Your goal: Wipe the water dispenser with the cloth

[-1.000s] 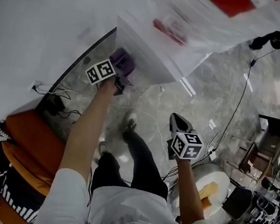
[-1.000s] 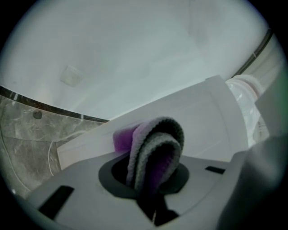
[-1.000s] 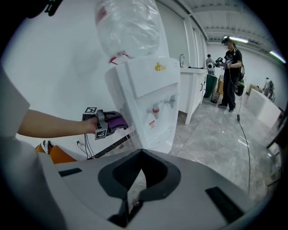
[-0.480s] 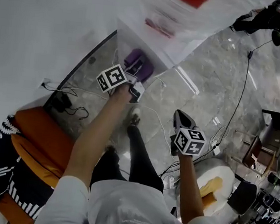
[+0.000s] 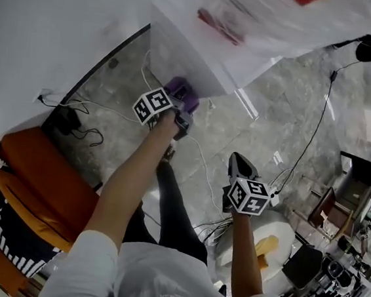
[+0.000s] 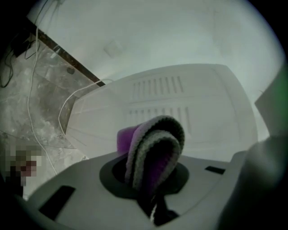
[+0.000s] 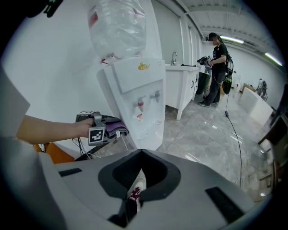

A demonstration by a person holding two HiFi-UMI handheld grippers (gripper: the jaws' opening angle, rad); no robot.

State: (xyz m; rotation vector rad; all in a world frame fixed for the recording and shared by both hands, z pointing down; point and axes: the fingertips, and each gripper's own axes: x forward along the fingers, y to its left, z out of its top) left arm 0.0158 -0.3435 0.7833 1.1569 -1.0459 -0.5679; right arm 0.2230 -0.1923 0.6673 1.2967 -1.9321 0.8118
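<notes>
The white water dispenser [image 5: 183, 49] stands against the wall, with a clear bottle [image 7: 119, 27] on top. My left gripper [image 5: 176, 107] is shut on a folded purple and grey cloth [image 5: 183, 93] and presses it against the dispenser's lower side panel. In the left gripper view the cloth [image 6: 153, 150] bulges out of the jaws in front of the vented panel [image 6: 171, 101]. My right gripper [image 5: 239, 162] hangs over the floor to the right, shut and empty, well apart from the dispenser. From the right gripper view I see the left gripper [image 7: 96, 128] and the cloth [image 7: 113, 125] at the dispenser [image 7: 137, 90].
An orange chair [image 5: 34, 181] stands at the left, with cables [image 5: 77, 110] on the marble floor beside the dispenser. A white round object [image 5: 274, 243] sits at the lower right. A long black cord [image 5: 315, 135] crosses the floor. A person [image 7: 219, 58] stands by a far counter [image 7: 182, 81].
My left gripper has slid the cloth along the dispenser's side panel, toward its lower edge. The right gripper has barely moved.
</notes>
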